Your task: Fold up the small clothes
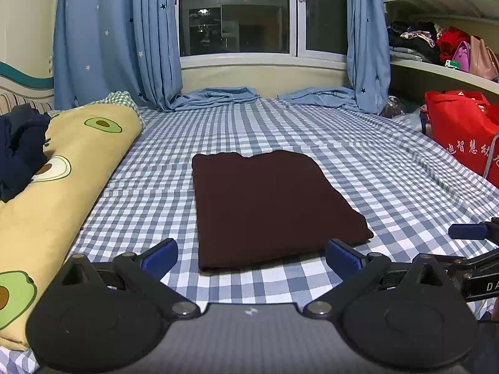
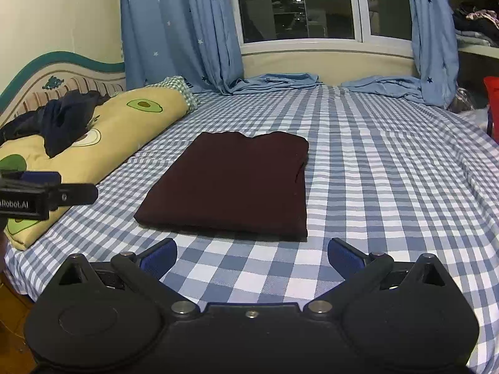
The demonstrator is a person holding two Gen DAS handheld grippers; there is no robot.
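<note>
Clothes are the job, and the one in hand — a dark maroon garment (image 1: 268, 205) — lies flat on the checked bed sheet (image 1: 389, 187) as a tidy rectangle, already doubled over on itself by the look of its thick near edge. Nearest the left-wrist camera, the left gripper (image 1: 251, 255) hovers with its jaws spread wide and nothing between them, the garment's near edge just ahead of the blue pads. The right gripper (image 2: 252, 254) is likewise released and empty, low over the sheet, with the garment a little ahead and slightly to its left. This fold looks finished or nearly so; the next move, I judge, calls either for one more fold — both grippers pinching the near corners and carrying them to the far edge — or for setting this piece aside and fetching another. Farther left, a heap of navy clothes (image 2: 62, 118) sits on the avocado-print quilt (image 2: 124, 131), probably the next to fold. Beyond hang blue star curtains (image 1: 115, 37) beside the dark window (image 1: 237, 12).
</note>
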